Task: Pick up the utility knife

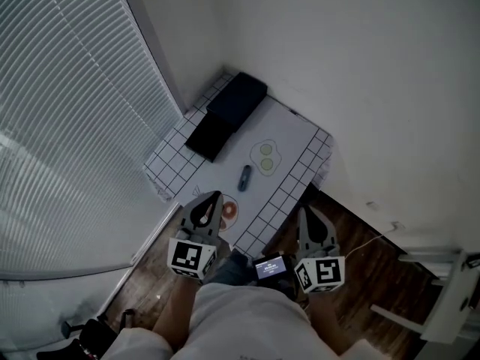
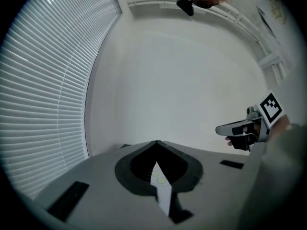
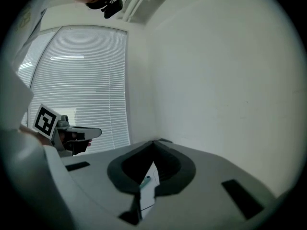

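Note:
The utility knife (image 1: 245, 177), small and dark blue, lies in the middle of a white mat (image 1: 289, 130) on a low table. My left gripper (image 1: 212, 196) hovers over the mat's near edge, short of the knife, with its jaws shut and empty. My right gripper (image 1: 305, 211) is held off the mat's right near corner, jaws also shut and empty. In the left gripper view the tips (image 2: 157, 142) meet, and the right gripper (image 2: 240, 128) shows alongside. In the right gripper view the tips (image 3: 154, 141) meet; the knife (image 3: 146, 180) shows through the gap below them.
A dark box (image 1: 227, 113) lies across the mat's far end. Two green circles (image 1: 265, 156) are printed beyond the knife and a round print (image 1: 229, 211) lies near my left gripper. Window blinds (image 1: 67, 118) stand on the left, a white wall (image 1: 360, 66) on the right, wood floor (image 1: 375, 257) below.

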